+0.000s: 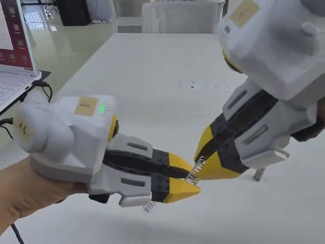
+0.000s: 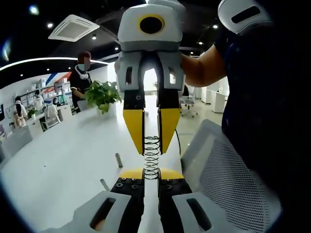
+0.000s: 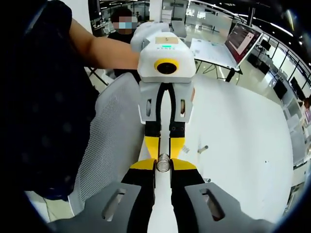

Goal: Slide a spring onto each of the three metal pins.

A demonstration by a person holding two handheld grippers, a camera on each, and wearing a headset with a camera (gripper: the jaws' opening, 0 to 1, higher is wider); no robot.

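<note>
Head view: at far left a laptop sits at the edge of the white surface. Just right of it a hand holds the left gripper low and nearly level, its yellow fingers pointing right. They are drawn close together on the lower end of the spring. A second spring pokes out from under this gripper on the surface.

The held spring hangs in the air above the surface, tip to tip between the two tools. Its long axis slants from lower left to upper right.

The right gripper comes down steeply from the upper right, pointing down and left, and its fingers are closed on the spring's upper end. Right of it an upright spring stands on the surface.

Left gripper view: two small metal pins stand on the surface at left. At centre the spring runs straight away along the fingers, from this tool's own tips to the facing right gripper.

Right gripper view: the spring is seen almost end-on, nipped between the near tips, with the left gripper directly opposite. One pin lies on the surface further right.
</note>
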